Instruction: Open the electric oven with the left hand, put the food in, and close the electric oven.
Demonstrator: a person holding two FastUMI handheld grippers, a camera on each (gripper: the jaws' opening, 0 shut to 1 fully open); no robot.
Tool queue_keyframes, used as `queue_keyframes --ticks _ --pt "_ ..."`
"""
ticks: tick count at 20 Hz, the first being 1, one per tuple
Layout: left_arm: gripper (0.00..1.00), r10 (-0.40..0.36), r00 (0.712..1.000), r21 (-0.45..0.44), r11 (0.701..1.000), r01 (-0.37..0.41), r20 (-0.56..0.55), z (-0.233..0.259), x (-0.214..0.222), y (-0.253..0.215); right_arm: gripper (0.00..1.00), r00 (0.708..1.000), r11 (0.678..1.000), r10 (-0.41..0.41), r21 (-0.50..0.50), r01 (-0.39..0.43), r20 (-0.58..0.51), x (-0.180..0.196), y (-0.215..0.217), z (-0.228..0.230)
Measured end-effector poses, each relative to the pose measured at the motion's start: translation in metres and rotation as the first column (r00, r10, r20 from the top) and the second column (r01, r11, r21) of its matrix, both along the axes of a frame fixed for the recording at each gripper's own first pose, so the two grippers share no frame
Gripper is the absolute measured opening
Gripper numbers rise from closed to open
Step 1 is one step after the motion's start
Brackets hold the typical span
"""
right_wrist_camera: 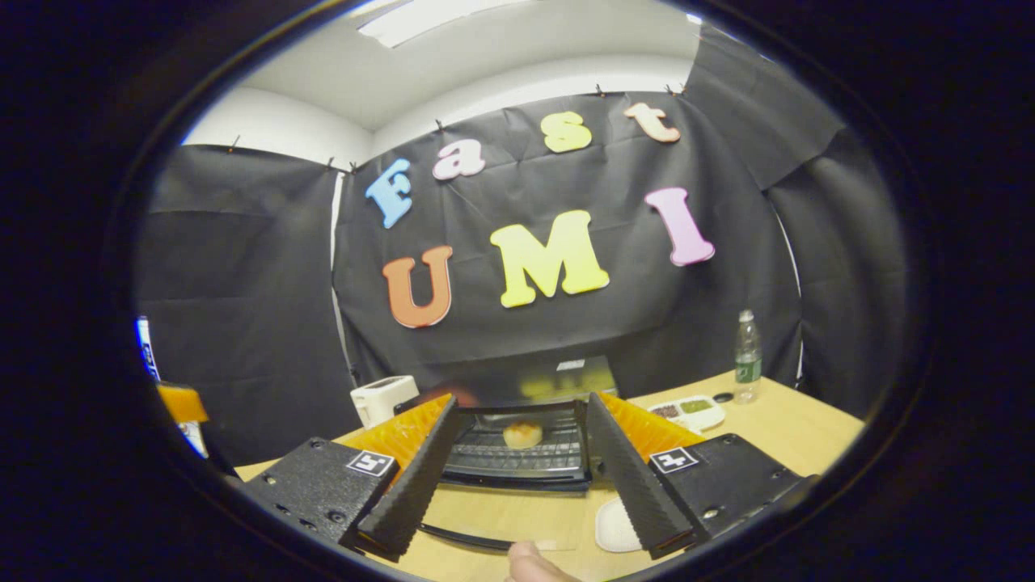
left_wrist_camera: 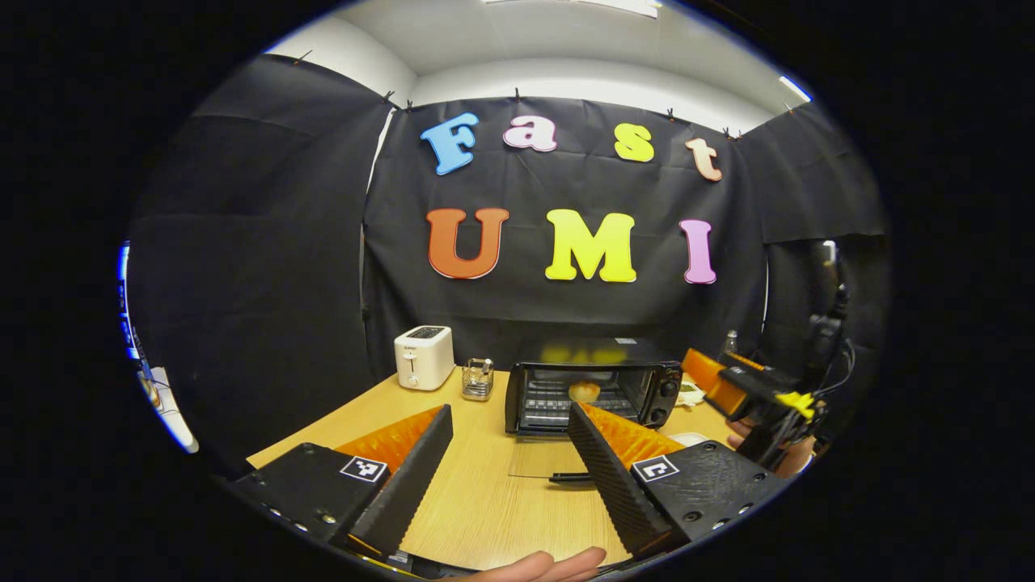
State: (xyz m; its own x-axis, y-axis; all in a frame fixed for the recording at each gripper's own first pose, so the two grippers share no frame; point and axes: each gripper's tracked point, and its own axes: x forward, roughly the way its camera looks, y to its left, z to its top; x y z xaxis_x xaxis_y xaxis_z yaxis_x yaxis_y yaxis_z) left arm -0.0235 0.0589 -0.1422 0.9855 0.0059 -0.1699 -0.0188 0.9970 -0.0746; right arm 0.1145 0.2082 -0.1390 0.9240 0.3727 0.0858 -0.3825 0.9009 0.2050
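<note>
The black electric oven (left_wrist_camera: 594, 396) stands at the back of the wooden table with its glass door folded down flat; the door's handle (left_wrist_camera: 570, 477) lies toward me. A round bun (left_wrist_camera: 584, 391) rests on the rack inside. My left gripper (left_wrist_camera: 509, 411) hovers open in front of the door, holding nothing. My right gripper (right_wrist_camera: 521, 400) is open and empty too, its fingers framing the oven (right_wrist_camera: 517, 453) and the bun (right_wrist_camera: 522, 434). In the left gripper view the right gripper (left_wrist_camera: 728, 380) is at the oven's right side, held by a hand.
A white toaster (left_wrist_camera: 424, 356) and a small glass jar (left_wrist_camera: 478, 378) stand left of the oven. A white plate (right_wrist_camera: 614, 525) lies near the right gripper. A compartment tray (right_wrist_camera: 687, 412) and a water bottle (right_wrist_camera: 747, 346) sit at the back right.
</note>
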Motion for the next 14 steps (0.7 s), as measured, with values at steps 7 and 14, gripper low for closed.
queue_keyframes --ticks 7,14 --pt "0.95 -0.108 0.989 -0.020 0.994 0.106 -0.105 -0.041 0.024 -0.058 0.95 0.981 0.971 -0.190 -0.140 0.193 0.031 -0.073 -0.109 0.064" --pt "0.95 -0.249 0.932 -0.086 0.968 0.234 -0.262 -0.114 0.042 -0.123 0.96 0.965 0.952 -0.262 -0.155 0.263 0.029 -0.129 -0.157 0.084"
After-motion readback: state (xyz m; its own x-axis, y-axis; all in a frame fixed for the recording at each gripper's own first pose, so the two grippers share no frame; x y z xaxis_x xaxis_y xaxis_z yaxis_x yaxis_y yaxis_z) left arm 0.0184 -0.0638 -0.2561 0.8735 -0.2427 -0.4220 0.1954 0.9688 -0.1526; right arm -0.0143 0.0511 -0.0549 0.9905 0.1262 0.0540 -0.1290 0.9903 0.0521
